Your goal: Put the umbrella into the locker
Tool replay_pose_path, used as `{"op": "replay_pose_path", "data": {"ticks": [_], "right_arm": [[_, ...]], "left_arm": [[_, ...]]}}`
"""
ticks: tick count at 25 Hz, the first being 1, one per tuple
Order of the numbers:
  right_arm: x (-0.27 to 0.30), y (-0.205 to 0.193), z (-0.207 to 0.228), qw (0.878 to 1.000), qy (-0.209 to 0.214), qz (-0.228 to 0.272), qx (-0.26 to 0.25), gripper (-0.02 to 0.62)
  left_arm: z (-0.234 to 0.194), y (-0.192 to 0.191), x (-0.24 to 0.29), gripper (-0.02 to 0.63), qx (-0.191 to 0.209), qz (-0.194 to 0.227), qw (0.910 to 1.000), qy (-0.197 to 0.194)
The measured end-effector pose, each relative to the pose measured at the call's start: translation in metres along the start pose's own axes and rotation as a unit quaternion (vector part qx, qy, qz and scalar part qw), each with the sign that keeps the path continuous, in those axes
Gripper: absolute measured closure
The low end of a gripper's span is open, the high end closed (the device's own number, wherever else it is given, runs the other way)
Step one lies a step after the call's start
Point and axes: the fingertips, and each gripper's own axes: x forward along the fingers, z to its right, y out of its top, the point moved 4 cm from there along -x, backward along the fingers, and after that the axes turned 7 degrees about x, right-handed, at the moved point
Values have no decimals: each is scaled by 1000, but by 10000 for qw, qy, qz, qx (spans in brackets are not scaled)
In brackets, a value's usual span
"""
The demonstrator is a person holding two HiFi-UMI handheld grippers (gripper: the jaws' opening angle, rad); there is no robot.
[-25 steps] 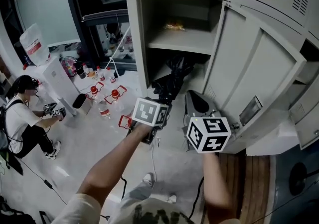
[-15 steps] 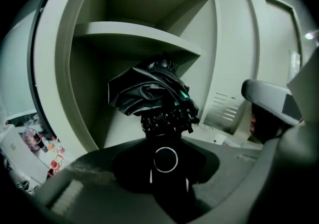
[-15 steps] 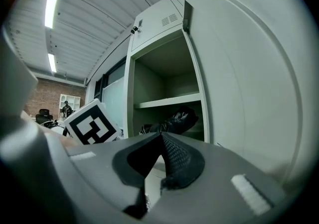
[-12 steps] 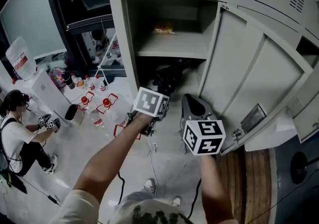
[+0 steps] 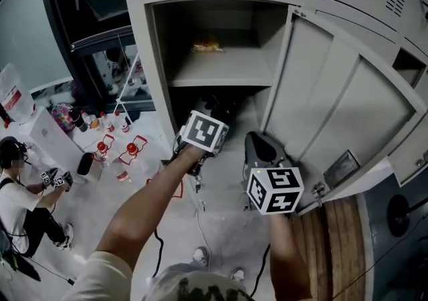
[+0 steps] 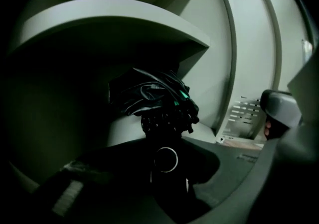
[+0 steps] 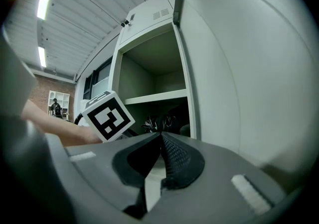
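Label holder [image 5: 341, 162] on the open locker [image 5: 144, 79] door [image 5: 334, 99] is too small to read, as is the print on the red-topped bottles [image 5: 132, 149] on the pale floor [image 5: 100, 213]. Jaws of the left gripper [image 6: 167, 138] clamp the black umbrella [image 6: 159, 98] by its handle, the folded canopy just ahead, under the shelf [image 5: 221, 75]. Beside the door, the right gripper [image 7: 160, 136] is pressed closed and empty.

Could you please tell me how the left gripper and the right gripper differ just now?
Grip: the left gripper is shut on the black umbrella, while the right gripper has its jaws together on nothing.
Place: the left gripper aims the umbrella into the locker below its shelf, while the right gripper sits farther back, beside the open door.
Both face the open locker.
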Motion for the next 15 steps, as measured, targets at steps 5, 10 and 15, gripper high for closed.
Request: {"op": "replay_pose_path", "data": {"ticks": [5,10,15], "right_arm": [[12,-4,2,10000,-54,13,33,604],[23,-7,3,10000,-64,26,40,604],[30,-9,9,9999,-131,-2,-35,604]], "left_arm": [[-19,8,15,469,238,-30,9994,263],[-29,9,29,468,336,-146,9989,304],[-32,1,50,466,177,-479,9985,179]]}}
